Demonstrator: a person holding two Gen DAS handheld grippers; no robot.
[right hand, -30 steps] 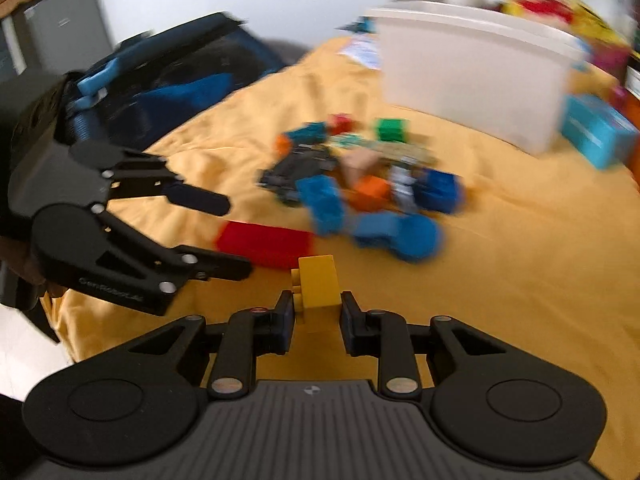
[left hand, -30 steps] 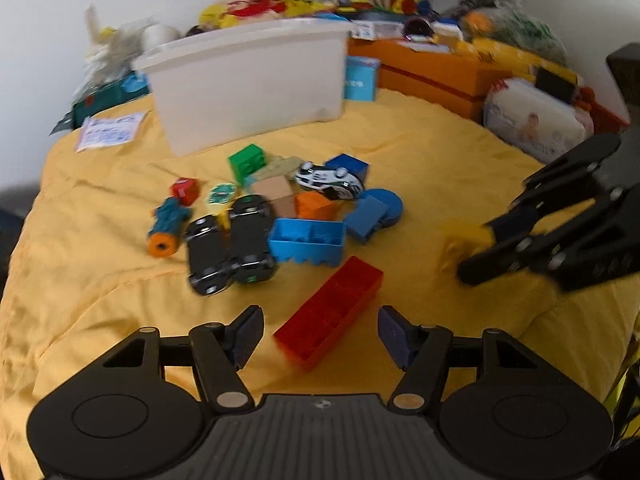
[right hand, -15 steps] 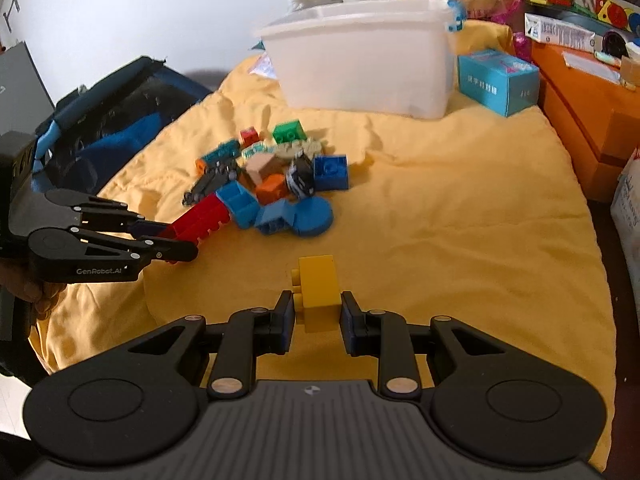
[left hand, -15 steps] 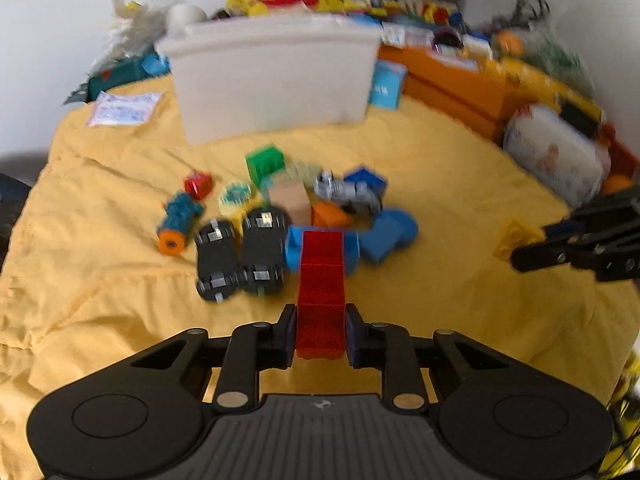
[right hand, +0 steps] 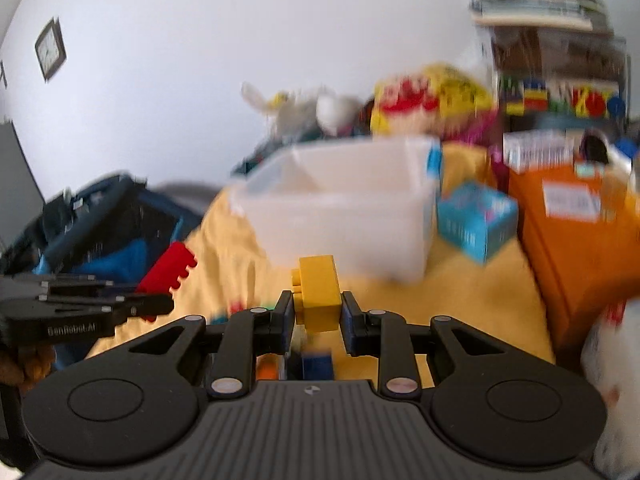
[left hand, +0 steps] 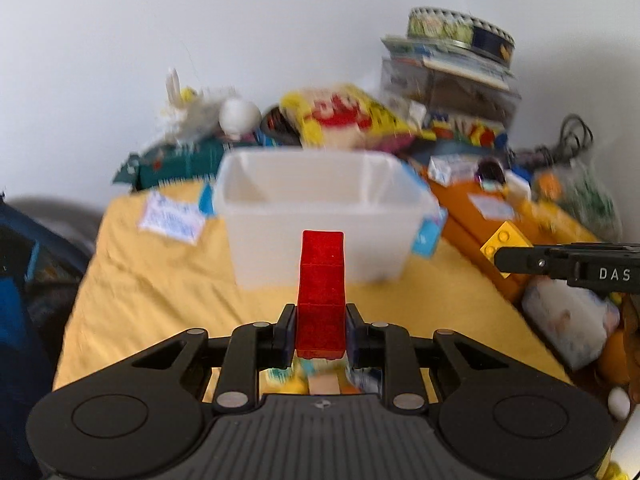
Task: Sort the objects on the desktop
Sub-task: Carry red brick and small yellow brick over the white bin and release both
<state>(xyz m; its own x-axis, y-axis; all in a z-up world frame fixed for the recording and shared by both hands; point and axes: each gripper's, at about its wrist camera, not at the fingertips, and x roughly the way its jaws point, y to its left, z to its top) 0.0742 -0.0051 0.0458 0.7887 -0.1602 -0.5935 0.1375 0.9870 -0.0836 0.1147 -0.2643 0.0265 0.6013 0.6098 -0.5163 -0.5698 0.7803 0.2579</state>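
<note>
Both grippers are facing the white bin, which is sitting dead ahead on the yellow-covered worktop. The left gripper is pinching the long red brick end-on, its length pointing binward; the right gripper is clamping the yellow brick, seemingly nearer.

Long red brick and yellow brick (both gripper-held) face the white bin.
</note>
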